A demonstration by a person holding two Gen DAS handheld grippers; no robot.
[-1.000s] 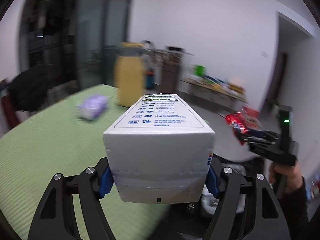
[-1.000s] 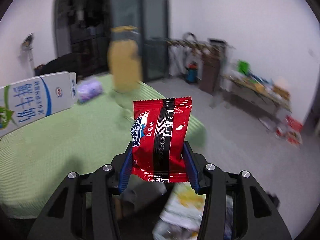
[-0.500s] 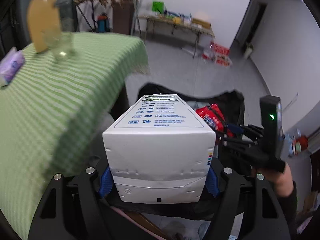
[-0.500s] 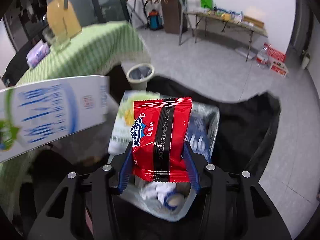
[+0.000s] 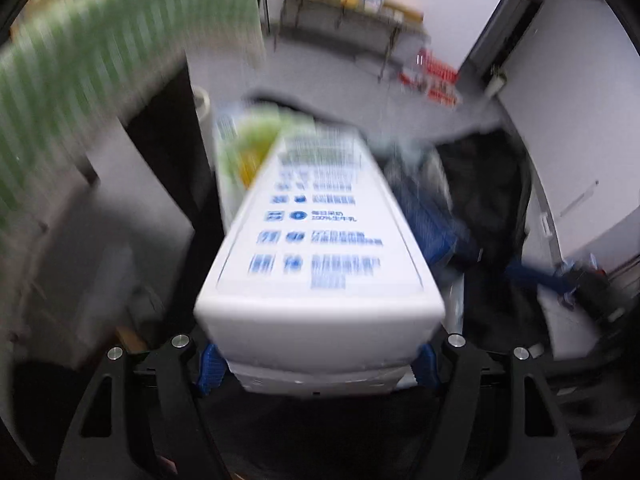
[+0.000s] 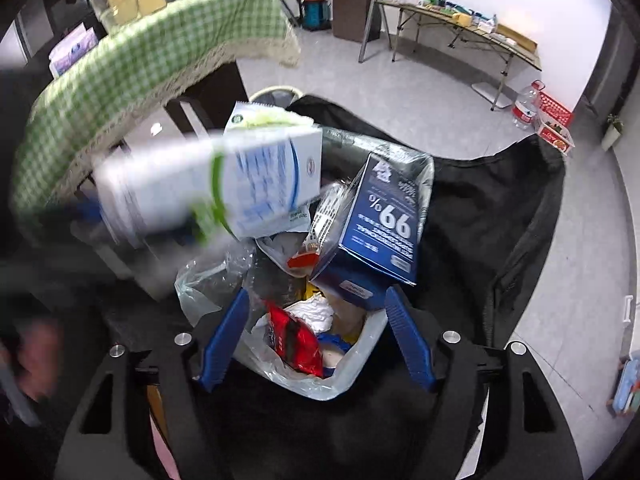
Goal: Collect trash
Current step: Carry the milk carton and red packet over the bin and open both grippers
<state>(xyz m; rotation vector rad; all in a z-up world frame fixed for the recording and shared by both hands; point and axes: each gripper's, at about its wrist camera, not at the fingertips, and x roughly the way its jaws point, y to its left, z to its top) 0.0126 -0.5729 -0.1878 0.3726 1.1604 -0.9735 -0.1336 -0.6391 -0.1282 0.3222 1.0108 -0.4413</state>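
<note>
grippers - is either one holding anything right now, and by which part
The left gripper clamps the white milk carton across its near end. The right gripper holds nothing: its jaws have just opened and the red snack packet lies in the trash below.

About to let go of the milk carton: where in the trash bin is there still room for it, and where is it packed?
The bin is crowded: blue box leaning across the far right, red snack packet and tissues near. The most open patch is the left side, over crumpled clear plastic, below the milk carton that the left gripper holds.
</note>
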